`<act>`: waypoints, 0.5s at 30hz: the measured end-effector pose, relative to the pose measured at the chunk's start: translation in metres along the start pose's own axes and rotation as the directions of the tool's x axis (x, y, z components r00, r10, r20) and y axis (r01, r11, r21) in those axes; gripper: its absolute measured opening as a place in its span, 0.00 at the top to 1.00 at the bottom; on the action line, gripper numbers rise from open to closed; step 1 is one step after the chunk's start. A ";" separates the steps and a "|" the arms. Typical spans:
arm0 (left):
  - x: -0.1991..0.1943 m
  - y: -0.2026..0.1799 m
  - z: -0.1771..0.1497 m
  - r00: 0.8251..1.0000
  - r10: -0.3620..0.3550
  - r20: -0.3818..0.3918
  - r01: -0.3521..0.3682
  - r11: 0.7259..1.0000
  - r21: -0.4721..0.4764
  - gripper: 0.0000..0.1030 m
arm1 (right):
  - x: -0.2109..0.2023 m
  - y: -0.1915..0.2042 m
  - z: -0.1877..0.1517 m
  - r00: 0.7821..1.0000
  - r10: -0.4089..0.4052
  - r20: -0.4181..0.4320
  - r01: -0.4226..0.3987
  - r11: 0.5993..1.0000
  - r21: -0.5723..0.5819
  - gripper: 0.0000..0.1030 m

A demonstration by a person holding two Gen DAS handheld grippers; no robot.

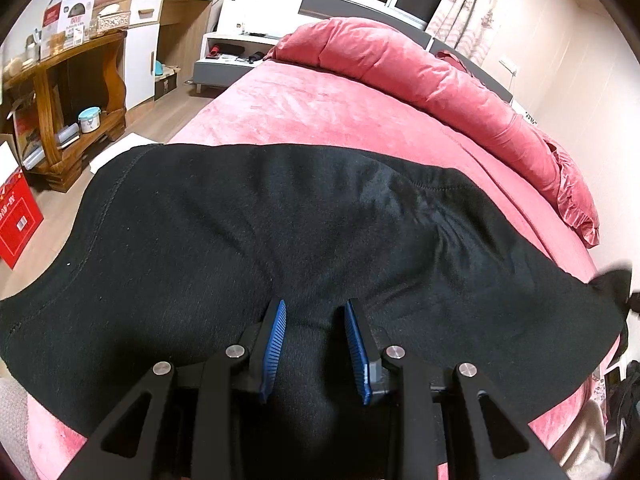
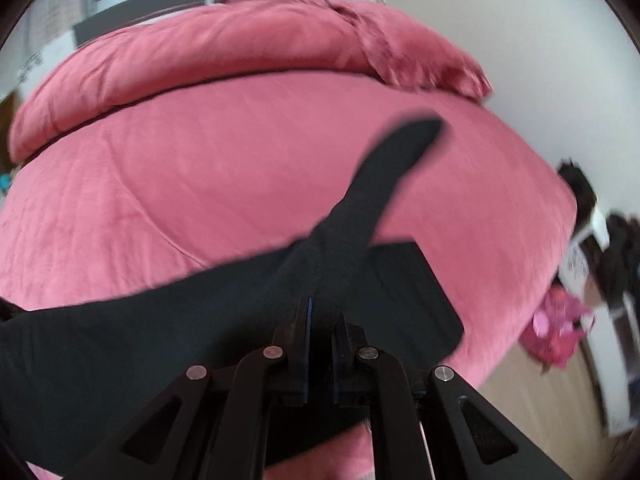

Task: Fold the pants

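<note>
Two views of one pair of black knit fabric pants (image 1: pixel 280 220) spread across a pink plush-covered bed (image 1: pixel 320 108). Left wrist view: the left tool (image 1: pixel 316 346), with blue ribbed pads on black fingers, sits at 6 o'clock with its jaws partly apart and a raised fold of the black cloth bunched between the pads; creases radiate from that fold toward 12 o'clock, so the tool is grasping the pants. The garment fills the frame from 9 o'clock to 3 o'clock, a stitched seam curving along its 9 o'clock edge. A rolled pink velvet quilt (image 1: pixel 440 80) lies along the bed from 12 to 3 o'clock. A curved brown wooden shelf unit (image 1: pixel 80 92) stands on the floor at 10 o'clock, with a red cardboard box (image 1: pixel 16 224) at 9 o'clock.

Right wrist view (blurred): the right tool (image 2: pixel 322 320) at 6 o'clock is clenched on the pants (image 2: pixel 160 332), the cloth pinched between its closed pads. A narrow black strip of the garment rises from the tool toward 1 o'clock, above the pink bed (image 2: pixel 200 184).
</note>
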State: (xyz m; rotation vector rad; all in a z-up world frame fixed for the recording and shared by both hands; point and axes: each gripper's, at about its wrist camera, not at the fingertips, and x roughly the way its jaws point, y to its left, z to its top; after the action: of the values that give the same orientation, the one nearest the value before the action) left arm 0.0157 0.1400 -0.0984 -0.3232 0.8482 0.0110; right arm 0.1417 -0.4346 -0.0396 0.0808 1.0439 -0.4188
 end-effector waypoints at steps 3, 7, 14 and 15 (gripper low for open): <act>0.000 0.000 -0.001 1.000 0.004 -0.001 -0.004 1.000 0.007 0.70 | 0.019 -0.019 -0.014 0.998 0.049 -0.038 -0.047 0.997 0.057 0.92; 0.000 -0.002 0.000 1.000 0.012 -0.002 -0.012 1.000 0.016 0.70 | 0.034 -0.030 -0.026 0.995 0.065 -0.073 -0.058 0.994 0.095 0.88; -0.002 -0.004 0.001 1.000 0.012 0.006 -0.012 1.000 0.005 0.70 | 0.004 -0.066 -0.029 0.989 -0.150 -0.014 0.150 0.964 0.222 0.77; -0.002 -0.004 0.001 1.000 0.010 0.008 -0.010 1.000 -0.001 0.70 | -0.007 -0.064 -0.028 0.987 -0.156 0.027 0.146 0.964 0.222 0.77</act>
State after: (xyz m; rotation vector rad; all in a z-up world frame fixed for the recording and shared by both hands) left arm 0.0150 0.1364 -0.0951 -0.3198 0.8417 0.0218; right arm 0.0916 -0.4839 -0.0400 0.1893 0.9602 -0.6720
